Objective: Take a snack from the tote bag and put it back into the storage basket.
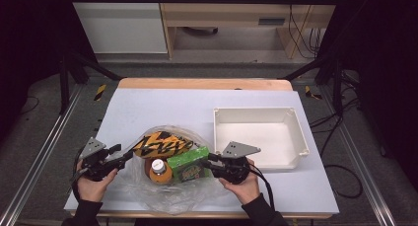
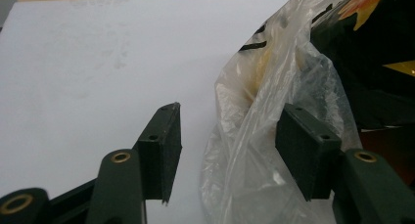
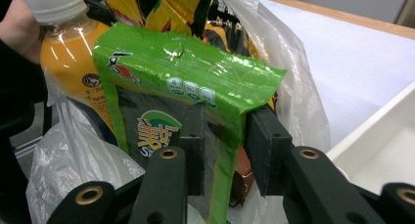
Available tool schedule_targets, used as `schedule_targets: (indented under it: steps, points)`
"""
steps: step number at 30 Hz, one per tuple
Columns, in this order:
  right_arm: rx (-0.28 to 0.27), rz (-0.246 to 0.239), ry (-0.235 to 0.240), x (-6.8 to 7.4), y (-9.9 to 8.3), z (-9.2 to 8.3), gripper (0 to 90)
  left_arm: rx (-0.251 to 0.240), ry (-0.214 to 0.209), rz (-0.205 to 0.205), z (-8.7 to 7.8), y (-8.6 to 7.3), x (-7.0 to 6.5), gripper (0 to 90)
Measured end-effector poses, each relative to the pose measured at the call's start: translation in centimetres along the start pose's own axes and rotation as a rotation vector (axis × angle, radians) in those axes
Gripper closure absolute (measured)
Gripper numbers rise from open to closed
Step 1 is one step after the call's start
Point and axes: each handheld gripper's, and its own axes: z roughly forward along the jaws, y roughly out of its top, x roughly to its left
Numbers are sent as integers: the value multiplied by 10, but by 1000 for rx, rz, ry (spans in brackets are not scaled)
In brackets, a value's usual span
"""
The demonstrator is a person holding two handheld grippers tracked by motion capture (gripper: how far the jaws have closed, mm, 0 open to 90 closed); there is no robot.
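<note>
- High view, far left: left gripper (image 1: pixel 123 156) held in a hand at the near left of the white table (image 1: pixel 162 105), tips at the left edge of the clear plastic bag (image 1: pixel 162 194).
- Left gripper view: jaws apart, a fold of the bag's film (image 2: pixel 254 136) hanging between them; lies against the right-hand pad, left-hand pad clear of it, bare table behind.
- Middle of the table, inside the open bag: black-and-yellow snack bag (image 1: pixel 161 145) lying farthest back, orange drink bottle (image 1: pixel 160 170) with white cap just in front of it, green packet (image 1: pixel 190 164) touching the bottle on its right.
- Right gripper view: green packet (image 3: pixel 191 82) standing on edge, its lower side seam between the two black jaws; pads drawn close and pressing on it from both sides. Bottle (image 3: pixel 73 53) beside the packet on the left, snack bag (image 3: pixel 161 9) behind.
- High view, right of the bag: right gripper (image 1: pixel 213 164) in the other hand, tips at the packet's right end.
- Far right: white tray (image 1: pixel 296 132), just beyond the right gripper, apart from the bag.
</note>
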Motion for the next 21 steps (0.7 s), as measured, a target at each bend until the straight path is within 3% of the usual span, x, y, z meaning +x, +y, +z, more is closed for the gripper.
schedule_targets:
  steps: [2,5,8,14,21]
  points:
    - [-13,-3,19,-2,0,6,560,4,-1,4,1,0,0,429]
    - [-16,-11,40,-4,0,15,528,7,-6,5,3,-1,-1,434]
    - [-19,-15,49,-4,-1,19,574,11,-9,10,3,-1,-2,437]
    - [-11,-24,34,-4,-1,11,799,10,-5,6,3,-1,-1,444]
    - [-25,-27,30,-2,0,4,837,17,-4,7,4,-2,0,447]
